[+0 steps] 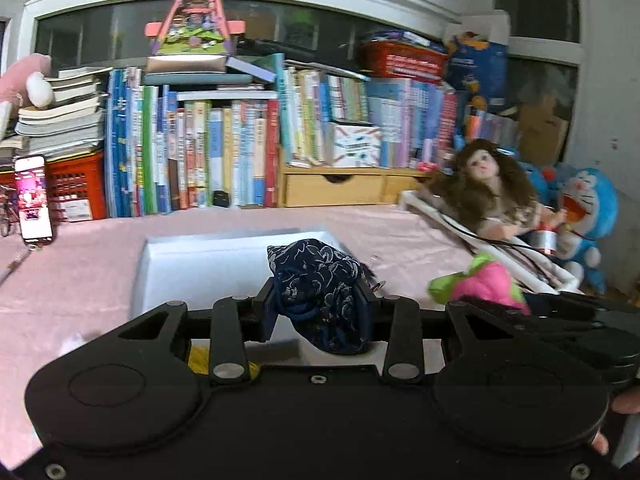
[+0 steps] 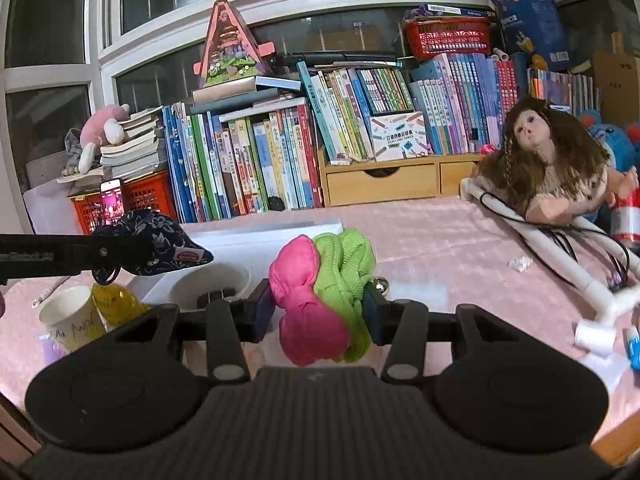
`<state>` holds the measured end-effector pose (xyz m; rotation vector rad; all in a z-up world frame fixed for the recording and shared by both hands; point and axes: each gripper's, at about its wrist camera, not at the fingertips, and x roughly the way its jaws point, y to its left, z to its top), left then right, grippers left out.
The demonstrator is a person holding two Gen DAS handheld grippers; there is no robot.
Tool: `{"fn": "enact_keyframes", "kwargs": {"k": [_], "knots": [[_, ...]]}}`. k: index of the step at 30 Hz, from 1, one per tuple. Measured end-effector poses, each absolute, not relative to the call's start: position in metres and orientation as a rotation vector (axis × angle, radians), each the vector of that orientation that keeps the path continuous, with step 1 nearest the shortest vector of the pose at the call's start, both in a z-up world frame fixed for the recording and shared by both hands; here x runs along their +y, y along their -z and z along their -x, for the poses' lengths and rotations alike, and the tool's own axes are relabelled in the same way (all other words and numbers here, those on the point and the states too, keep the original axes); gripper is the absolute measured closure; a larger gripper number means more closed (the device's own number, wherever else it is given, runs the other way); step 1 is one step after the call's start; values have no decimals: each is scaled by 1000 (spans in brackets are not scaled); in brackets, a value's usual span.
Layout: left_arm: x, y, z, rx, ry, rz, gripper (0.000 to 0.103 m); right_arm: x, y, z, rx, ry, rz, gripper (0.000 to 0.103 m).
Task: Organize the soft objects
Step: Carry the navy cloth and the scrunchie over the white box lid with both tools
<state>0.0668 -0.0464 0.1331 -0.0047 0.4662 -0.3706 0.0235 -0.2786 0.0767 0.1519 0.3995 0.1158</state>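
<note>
Two grips: left tongs (image 1: 316,300) clamped on navy floral pouch (image 1: 320,280); right tongs (image 2: 318,310) clamped on pink-green bundle (image 2: 320,292).

Books (image 2: 280,160) line the back; a doll (image 2: 548,168) lies right.

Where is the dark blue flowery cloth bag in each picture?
Left wrist view: the blue flowery bag is in the middle, pinched in the left gripper, in front of the white box.
Right wrist view: the bag is at the left, sticking out of the left gripper, which comes in from the edge.
Shared landmark: the pink triangle toy house on top of the books.
</note>
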Motion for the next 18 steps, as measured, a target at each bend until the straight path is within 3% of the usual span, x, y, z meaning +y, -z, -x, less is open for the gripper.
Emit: {"fn": "enact_keyframes", "kwargs": {"k": [18], "knots": [[-24, -154, -165, 550, 215, -31, 67, -260, -115, -120, 482, -225, -132, 52]]}}
